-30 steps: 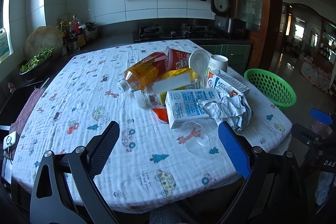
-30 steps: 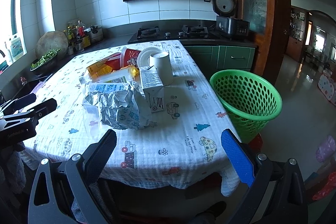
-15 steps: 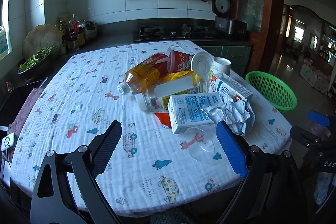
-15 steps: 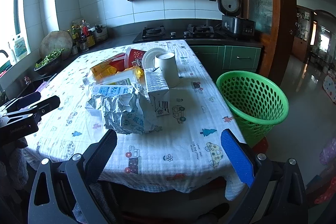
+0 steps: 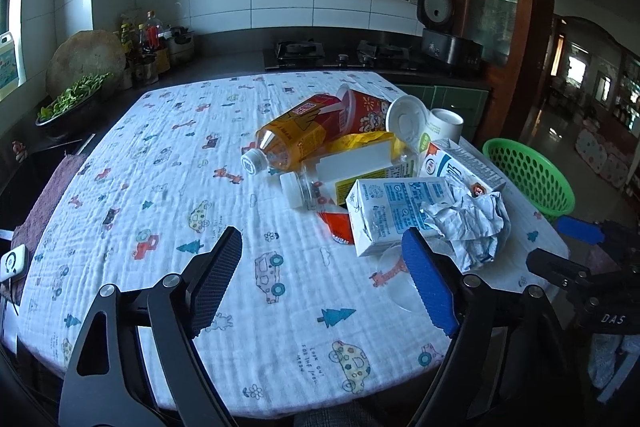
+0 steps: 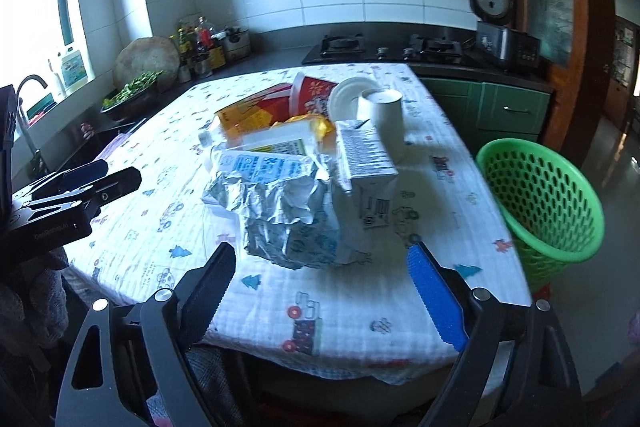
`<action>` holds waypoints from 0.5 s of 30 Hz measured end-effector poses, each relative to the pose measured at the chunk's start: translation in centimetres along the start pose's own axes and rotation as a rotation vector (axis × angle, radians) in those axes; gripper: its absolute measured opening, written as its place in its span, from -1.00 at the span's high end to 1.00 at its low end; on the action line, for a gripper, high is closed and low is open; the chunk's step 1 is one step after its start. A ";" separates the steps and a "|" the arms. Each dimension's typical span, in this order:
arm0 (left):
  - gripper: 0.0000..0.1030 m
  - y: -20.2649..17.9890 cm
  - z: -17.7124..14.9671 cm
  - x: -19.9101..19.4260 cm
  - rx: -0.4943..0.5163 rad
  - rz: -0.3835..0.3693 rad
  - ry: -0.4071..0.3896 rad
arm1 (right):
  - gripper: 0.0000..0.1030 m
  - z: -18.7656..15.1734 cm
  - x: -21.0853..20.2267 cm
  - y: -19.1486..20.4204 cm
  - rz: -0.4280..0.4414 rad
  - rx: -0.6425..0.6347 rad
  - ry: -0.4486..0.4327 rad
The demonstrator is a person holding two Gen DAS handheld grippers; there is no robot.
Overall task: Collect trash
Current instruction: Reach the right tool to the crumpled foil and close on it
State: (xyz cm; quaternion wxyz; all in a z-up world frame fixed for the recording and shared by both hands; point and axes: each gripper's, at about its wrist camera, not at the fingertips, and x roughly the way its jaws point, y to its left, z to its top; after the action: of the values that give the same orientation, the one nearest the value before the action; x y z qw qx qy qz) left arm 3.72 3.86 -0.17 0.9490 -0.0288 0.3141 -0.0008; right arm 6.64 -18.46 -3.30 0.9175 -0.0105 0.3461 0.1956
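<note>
Presently we find both the left gripper (image 5: pixel 322 277) and right gripper (image 6: pixel 322 285) closing yet wide, nothing between them, near the crumpled silver foil wrapper (image 6: pixel 288 223); the green perforated plastic basket (image 6: pixel 540 203) stands beyond it.

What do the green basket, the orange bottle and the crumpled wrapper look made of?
Green basket: moulded plastic, probably, given its perforated lattice wall. Orange bottle: clear plastic, liquid showing through, white cap. Crumpled wrapper: silvery foil-lined packaging by its shiny creases, though coated paper is possible.
</note>
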 end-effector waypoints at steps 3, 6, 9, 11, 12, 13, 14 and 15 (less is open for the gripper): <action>-0.50 0.3 -0.3 0.4 -0.008 -0.021 0.020 | -0.65 0.3 1.4 0.4 0.027 -0.023 0.019; -0.46 0.3 -0.7 0.6 -0.003 -0.049 0.032 | -0.66 0.7 2.7 0.8 0.024 -0.047 0.026; -0.44 0.2 -1.2 0.6 0.010 -0.086 0.040 | -0.66 1.0 4.0 0.7 0.041 -0.048 0.043; -0.43 0.0 -1.6 0.7 0.021 -0.113 0.057 | -0.68 1.2 4.8 0.6 0.047 -0.051 0.051; -0.42 -0.1 -1.9 0.8 0.025 -0.124 0.064 | -0.68 1.3 5.2 0.5 0.050 -0.050 0.054; -0.38 -0.2 -2.0 0.8 0.030 -0.136 0.069 | -0.69 1.3 5.4 0.5 0.054 -0.047 0.056; -0.36 -0.3 -2.2 0.9 0.033 -0.143 0.072 | -0.73 1.4 5.7 0.5 0.056 -0.047 0.056; -0.36 -0.4 -2.3 0.9 0.034 -0.151 0.076 | -0.73 1.4 6.0 0.4 0.057 -0.046 0.055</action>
State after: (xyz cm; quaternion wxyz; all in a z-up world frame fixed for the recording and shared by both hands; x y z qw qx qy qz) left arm 3.12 3.35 -2.53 0.9339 -0.0361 0.3468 -0.0790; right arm 11.50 -15.74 -6.01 0.9012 -0.0272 0.3668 0.2292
